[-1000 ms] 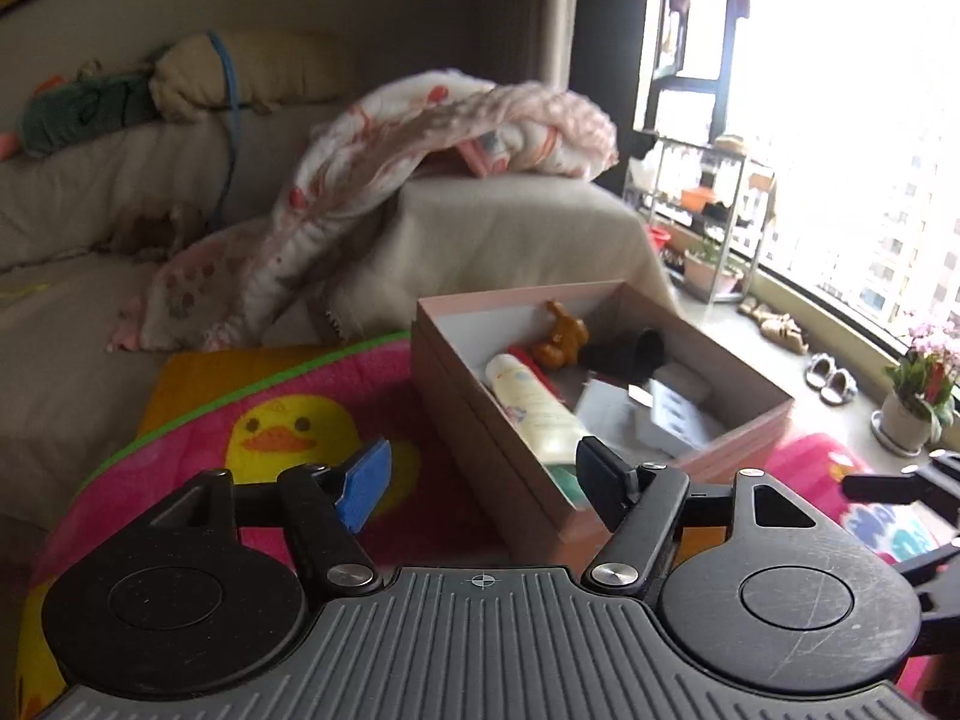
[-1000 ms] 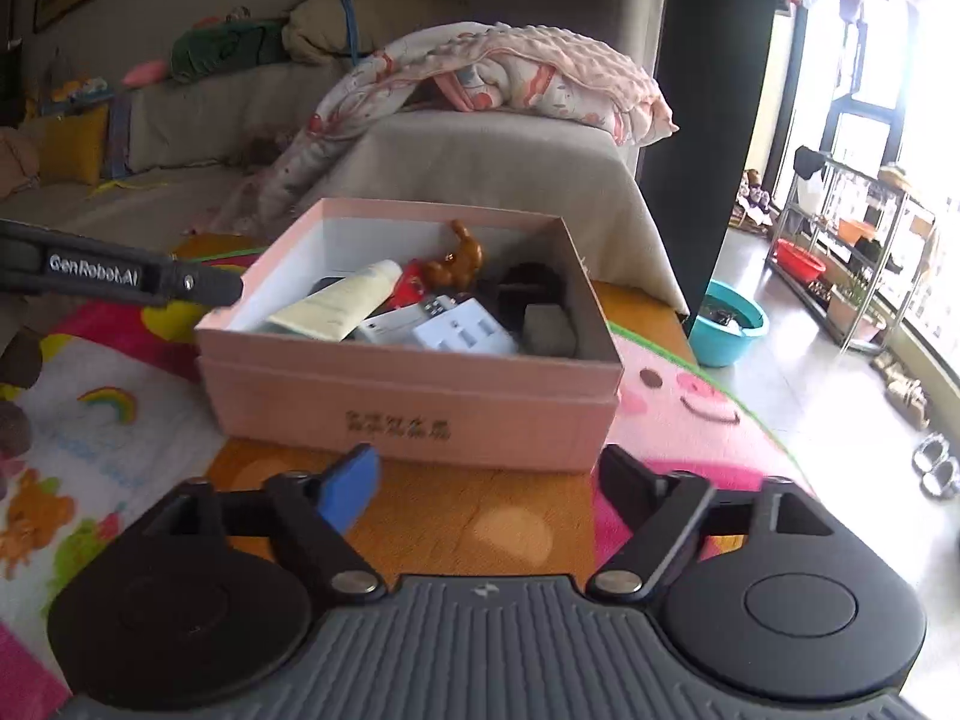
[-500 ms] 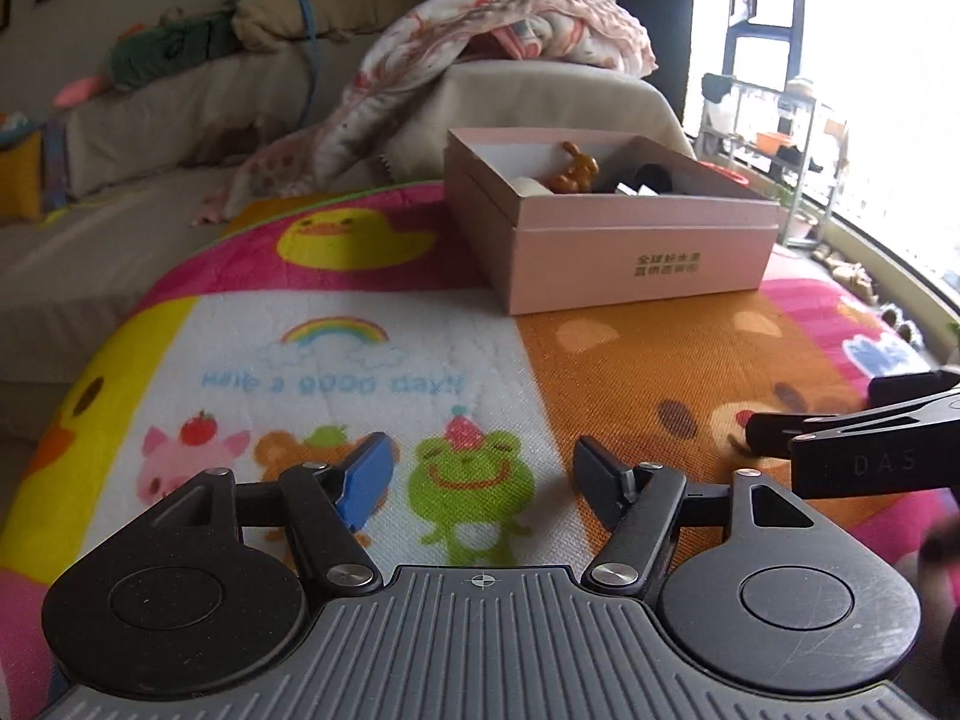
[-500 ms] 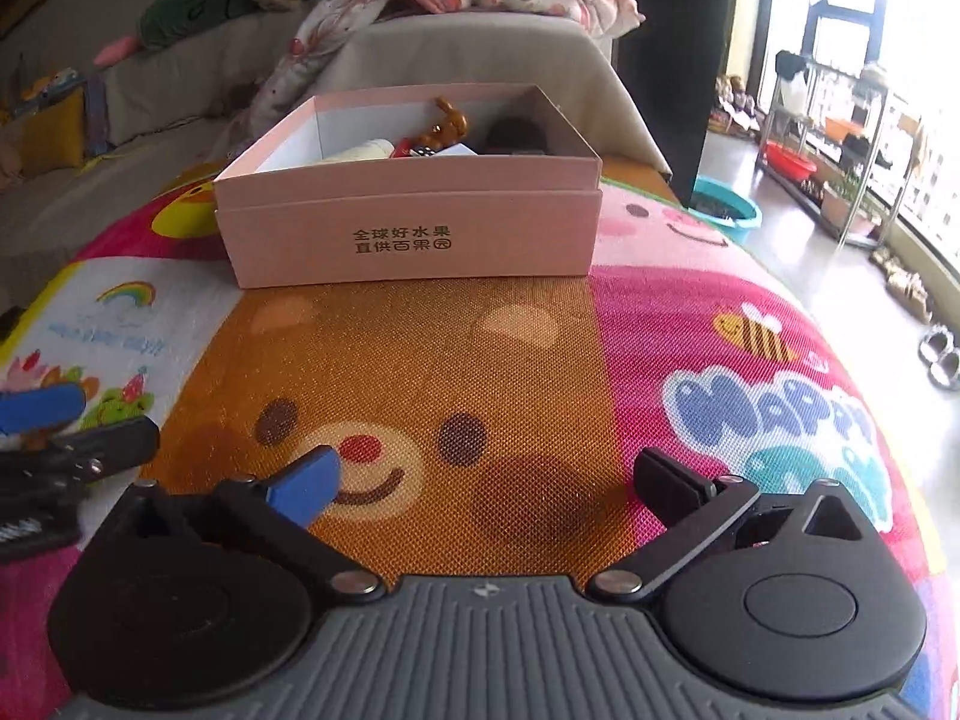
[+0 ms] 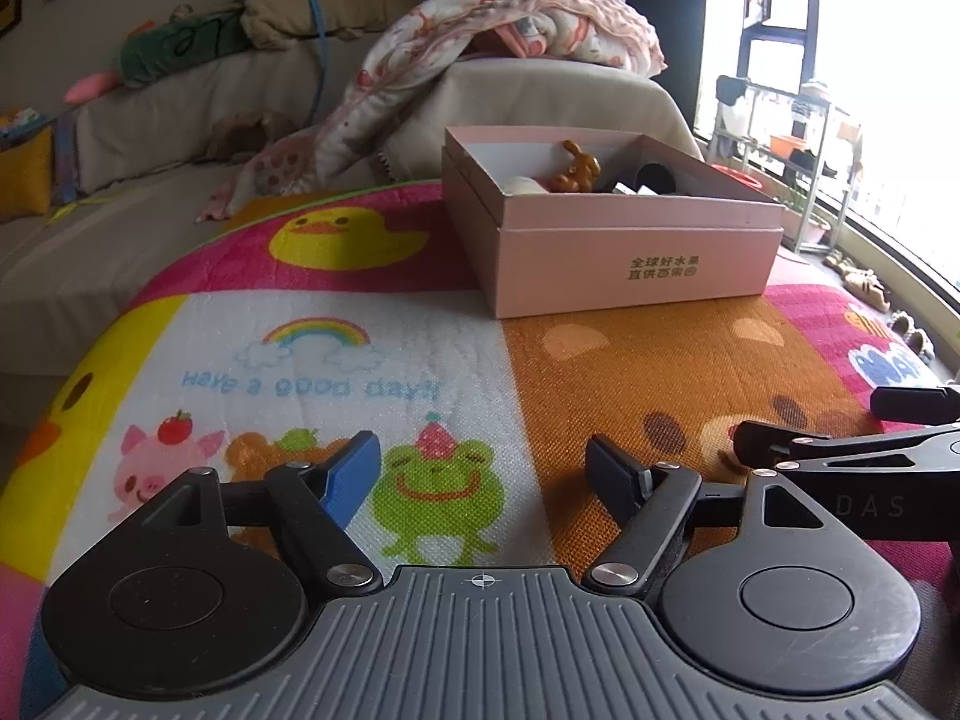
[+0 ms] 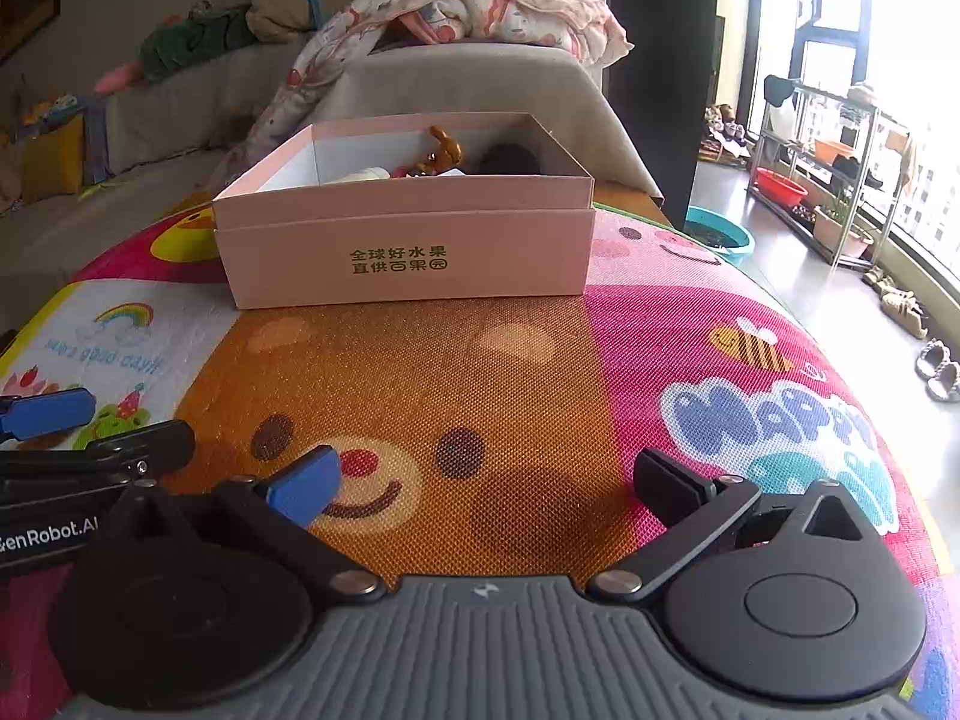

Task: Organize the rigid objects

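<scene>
The pink cardboard box (image 6: 408, 252) sits open-topped at the far end of the cartoon play mat (image 6: 480, 372), near the mat's back edge and in front of the sofa (image 5: 150, 120). Inside it, a brown toy figurine (image 6: 441, 150) sticks up above the rim, with a cream tube (image 5: 525, 185) to its left and a dark round object (image 6: 510, 159) to its right; the rest of the contents sit too low to make out. Gold printed characters mark the box's front wall.

Both tools hang low over the mat, well short of the box and apart from it. The left tool (image 5: 483, 468) has just been opening; its jaws stand wide with nothing between them, only the frog and strawberry print showing in the gap. The right tool (image 6: 486, 480) is spread as wide as it goes, released and empty, over the bear-face print. Each tool appears at the edge of the other's view, side by side and close together.

A patterned blanket (image 5: 492, 42) lies draped over the sofa arm behind the box. By the bright window stand a metal rack (image 6: 840, 180) and a teal basin (image 6: 720, 237) on the floor.
</scene>
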`<state>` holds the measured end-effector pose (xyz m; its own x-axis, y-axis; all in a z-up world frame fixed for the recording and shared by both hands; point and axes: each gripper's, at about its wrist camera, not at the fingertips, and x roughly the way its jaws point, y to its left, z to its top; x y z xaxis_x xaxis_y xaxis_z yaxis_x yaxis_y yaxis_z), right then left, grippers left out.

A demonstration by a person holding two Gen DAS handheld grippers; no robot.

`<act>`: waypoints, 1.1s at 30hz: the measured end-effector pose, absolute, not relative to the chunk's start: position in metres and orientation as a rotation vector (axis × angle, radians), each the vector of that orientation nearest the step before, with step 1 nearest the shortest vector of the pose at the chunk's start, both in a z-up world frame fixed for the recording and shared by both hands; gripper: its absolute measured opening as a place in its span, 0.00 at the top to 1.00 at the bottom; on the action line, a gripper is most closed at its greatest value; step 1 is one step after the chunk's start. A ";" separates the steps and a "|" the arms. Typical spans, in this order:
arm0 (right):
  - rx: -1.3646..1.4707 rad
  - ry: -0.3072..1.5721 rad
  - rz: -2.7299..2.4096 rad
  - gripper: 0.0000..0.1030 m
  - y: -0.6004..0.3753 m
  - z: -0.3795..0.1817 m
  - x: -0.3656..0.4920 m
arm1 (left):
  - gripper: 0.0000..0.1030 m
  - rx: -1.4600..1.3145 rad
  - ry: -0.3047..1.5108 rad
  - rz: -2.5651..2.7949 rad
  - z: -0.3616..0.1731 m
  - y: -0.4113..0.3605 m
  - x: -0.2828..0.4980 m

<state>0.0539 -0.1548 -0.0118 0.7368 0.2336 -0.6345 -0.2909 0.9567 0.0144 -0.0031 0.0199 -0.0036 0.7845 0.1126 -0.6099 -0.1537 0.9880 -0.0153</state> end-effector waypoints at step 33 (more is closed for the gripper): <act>-0.088 0.685 0.288 0.00 -0.155 -0.012 0.054 | 0.21 -0.058 0.655 0.168 -0.003 0.019 -0.006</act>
